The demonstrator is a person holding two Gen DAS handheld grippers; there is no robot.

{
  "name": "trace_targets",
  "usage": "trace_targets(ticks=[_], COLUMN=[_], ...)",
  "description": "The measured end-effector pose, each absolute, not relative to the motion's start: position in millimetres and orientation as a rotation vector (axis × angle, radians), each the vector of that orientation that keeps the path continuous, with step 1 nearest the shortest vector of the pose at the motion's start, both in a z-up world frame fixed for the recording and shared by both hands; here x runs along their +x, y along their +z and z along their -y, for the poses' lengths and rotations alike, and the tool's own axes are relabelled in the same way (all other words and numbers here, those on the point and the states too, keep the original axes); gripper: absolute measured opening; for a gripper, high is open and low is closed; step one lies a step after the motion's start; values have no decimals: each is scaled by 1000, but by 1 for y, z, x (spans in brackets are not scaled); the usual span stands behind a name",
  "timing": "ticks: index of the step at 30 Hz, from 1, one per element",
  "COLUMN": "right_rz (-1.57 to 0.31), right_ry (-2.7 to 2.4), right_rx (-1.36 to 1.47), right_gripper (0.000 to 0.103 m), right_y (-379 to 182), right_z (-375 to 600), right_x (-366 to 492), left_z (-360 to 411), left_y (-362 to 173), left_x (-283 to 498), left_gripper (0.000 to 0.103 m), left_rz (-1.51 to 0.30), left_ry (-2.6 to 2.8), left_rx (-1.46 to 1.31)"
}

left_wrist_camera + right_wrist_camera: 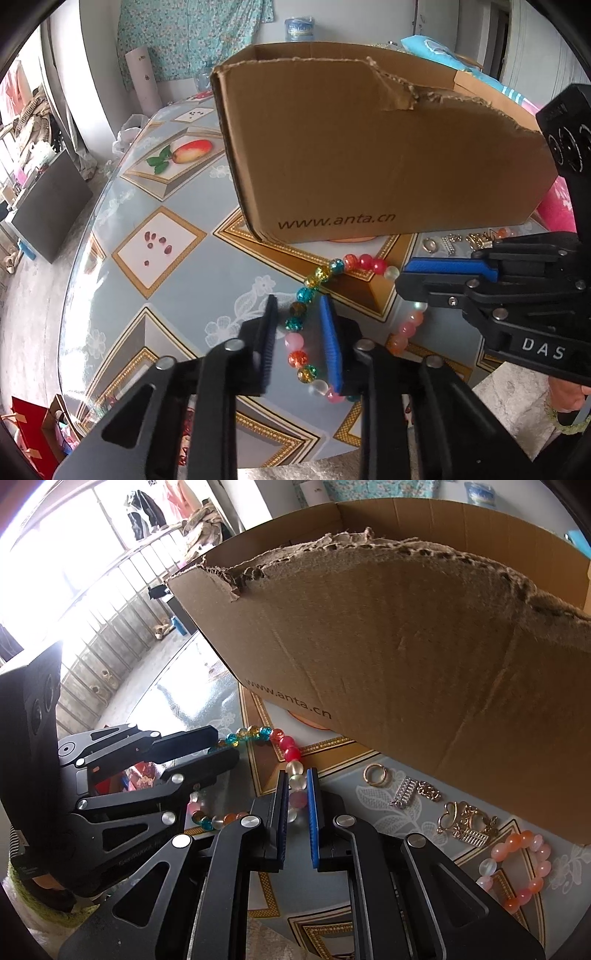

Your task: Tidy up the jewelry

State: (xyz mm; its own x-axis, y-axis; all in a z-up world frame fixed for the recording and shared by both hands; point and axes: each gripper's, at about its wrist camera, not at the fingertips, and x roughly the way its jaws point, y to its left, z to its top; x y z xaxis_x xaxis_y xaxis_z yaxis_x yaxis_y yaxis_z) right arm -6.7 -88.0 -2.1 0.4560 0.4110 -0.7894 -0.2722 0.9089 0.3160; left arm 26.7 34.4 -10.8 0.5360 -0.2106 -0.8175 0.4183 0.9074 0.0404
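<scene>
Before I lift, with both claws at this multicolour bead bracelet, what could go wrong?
1. The right claw grips the bead bracelet while the left claw straddles the same strand; moving the hands apart could stretch or snap it.
2. The cardboard box has a tall wall with a torn edge; a dangling loop might snag there.
3. The gold charms lie close beside the right claw and could get swept.

The left gripper [301,332] straddles one side of a multicoloured bead bracelet [297,308] on a patterned tablecloth [155,240], while the right gripper [400,275] meets its far side, before a torn cardboard box [369,155].
</scene>
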Motion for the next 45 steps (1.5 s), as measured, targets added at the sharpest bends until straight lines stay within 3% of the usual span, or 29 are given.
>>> trace_targets(ticks=[4, 32, 45], right_rz=[-1014, -934, -766], right_ry=[417, 455, 512], right_rx=[145, 166, 138], right_gripper=[8, 7, 7], right_y=[-1, 26, 84], right_z=[86, 85, 89], right_x=[-6, -18, -31], left_z=[-31, -33, -39], left_y=[-11, 35, 109], left_x=[29, 2, -21], left_gripper=[9, 9, 9], left_rz=[-921, -833, -668], left_ry=[-378, -351, -368], left_rx=[266, 237, 208])
